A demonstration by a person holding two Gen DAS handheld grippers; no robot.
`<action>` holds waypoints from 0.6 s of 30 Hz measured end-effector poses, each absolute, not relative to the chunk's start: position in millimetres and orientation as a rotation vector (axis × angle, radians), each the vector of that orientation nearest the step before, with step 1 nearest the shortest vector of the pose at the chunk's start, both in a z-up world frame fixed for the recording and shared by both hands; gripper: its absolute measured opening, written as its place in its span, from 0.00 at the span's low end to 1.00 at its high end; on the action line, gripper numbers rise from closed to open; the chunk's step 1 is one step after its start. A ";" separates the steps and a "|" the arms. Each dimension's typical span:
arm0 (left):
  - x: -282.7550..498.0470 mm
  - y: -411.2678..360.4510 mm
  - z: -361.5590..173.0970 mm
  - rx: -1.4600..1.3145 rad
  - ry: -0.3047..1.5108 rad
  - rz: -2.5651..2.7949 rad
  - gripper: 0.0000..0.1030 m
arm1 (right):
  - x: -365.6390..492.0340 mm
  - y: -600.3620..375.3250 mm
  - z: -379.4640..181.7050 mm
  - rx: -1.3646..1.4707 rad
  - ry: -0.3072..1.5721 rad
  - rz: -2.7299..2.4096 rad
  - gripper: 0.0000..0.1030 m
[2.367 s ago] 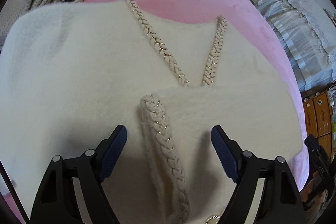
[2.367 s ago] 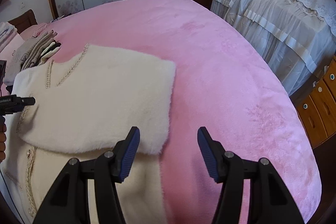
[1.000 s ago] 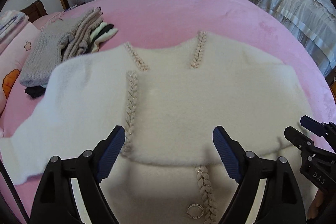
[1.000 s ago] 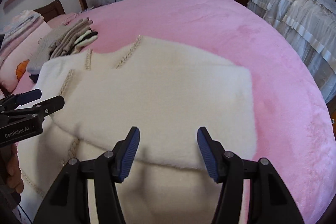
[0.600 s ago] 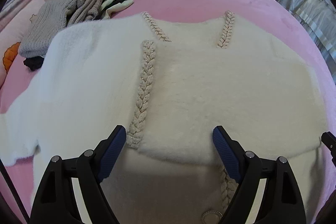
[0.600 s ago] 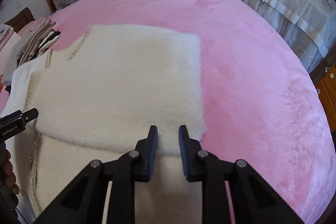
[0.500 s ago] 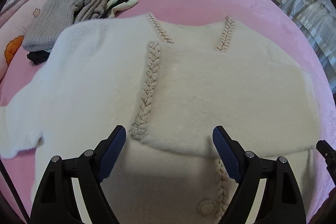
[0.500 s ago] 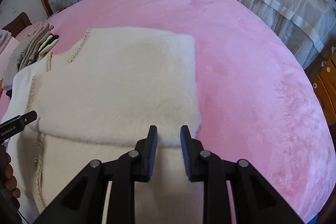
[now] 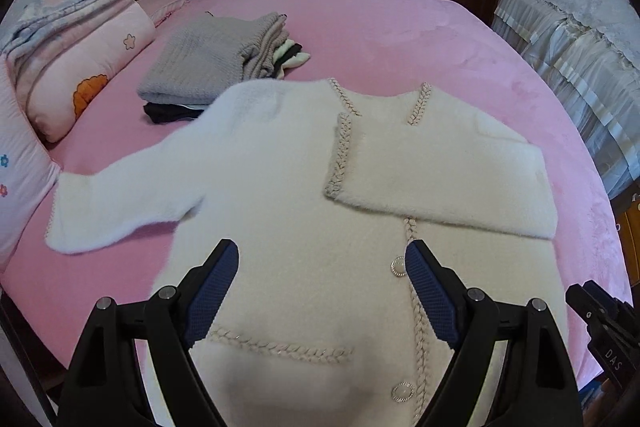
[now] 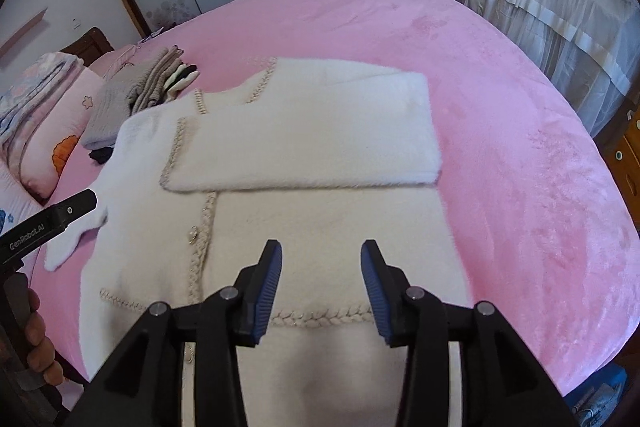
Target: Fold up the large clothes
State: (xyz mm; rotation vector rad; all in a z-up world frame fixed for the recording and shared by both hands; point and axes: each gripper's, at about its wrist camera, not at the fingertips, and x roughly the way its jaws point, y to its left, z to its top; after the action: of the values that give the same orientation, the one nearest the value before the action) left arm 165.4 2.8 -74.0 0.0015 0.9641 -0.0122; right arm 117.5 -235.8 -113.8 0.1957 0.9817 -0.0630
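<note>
A fluffy cream cardigan (image 9: 288,227) with braided trim lies flat on the pink bed (image 9: 400,27). Its right sleeve (image 9: 440,179) is folded across the chest. Its left sleeve (image 9: 120,199) stretches out to the left over the bed. My left gripper (image 9: 320,287) is open and empty above the lower front of the cardigan. In the right wrist view the cardigan (image 10: 320,219) lies below my right gripper (image 10: 320,283), which is open and empty above the hem area. The folded sleeve (image 10: 304,143) lies beyond it.
A stack of folded clothes (image 9: 216,59) with a grey knit on top sits on the bed behind the cardigan. Pink pillows and a folded quilt (image 9: 68,43) lie at the left. A second bed with white covers (image 9: 580,43) stands at the right. Wooden drawers (image 10: 624,151) stand at the far right.
Both grippers have pulled back and up from the cardigan. The right gripper, nearly shut half a second ago, has opened. The folded right sleeve stays across the chest.
</note>
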 end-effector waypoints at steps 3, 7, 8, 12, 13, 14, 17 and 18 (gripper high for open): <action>140.2 22.2 -57.5 0.010 0.939 -0.001 0.82 | 102.3 -215.3 -99.8 0.165 0.960 -0.039 0.40; 115.7 53.2 -42.1 0.006 0.915 0.023 0.82 | 90.9 -185.8 -85.3 0.146 0.942 0.008 0.40; 110.4 61.9 -39.2 0.005 0.907 0.035 0.82 | 89.7 -177.7 -82.5 0.142 0.937 0.018 0.40; 93.5 101.4 -31.9 -0.026 0.885 0.077 0.82 | 86.6 -143.7 -71.0 0.123 0.921 0.071 0.40; 91.4 111.6 -32.2 -0.037 0.884 0.089 0.83 | 86.3 -133.8 -68.4 0.111 0.917 0.083 0.40; 89.7 122.0 -33.1 -0.052 0.882 0.102 0.83 | 86.2 -122.4 -65.8 0.096 0.913 0.095 0.40; 89.4 157.5 -42.0 -0.104 0.884 0.142 0.83 | 86.1 -91.2 -59.5 0.057 0.901 0.135 0.40; 90.9 171.0 -47.6 -0.127 0.890 0.160 0.83 | 86.9 -81.3 -58.2 0.044 0.898 0.149 0.40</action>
State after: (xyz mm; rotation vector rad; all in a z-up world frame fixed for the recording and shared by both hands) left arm 90.9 171.0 -47.6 -0.1266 0.8898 0.1602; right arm 86.9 -81.3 -58.2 0.0445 0.8978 0.1486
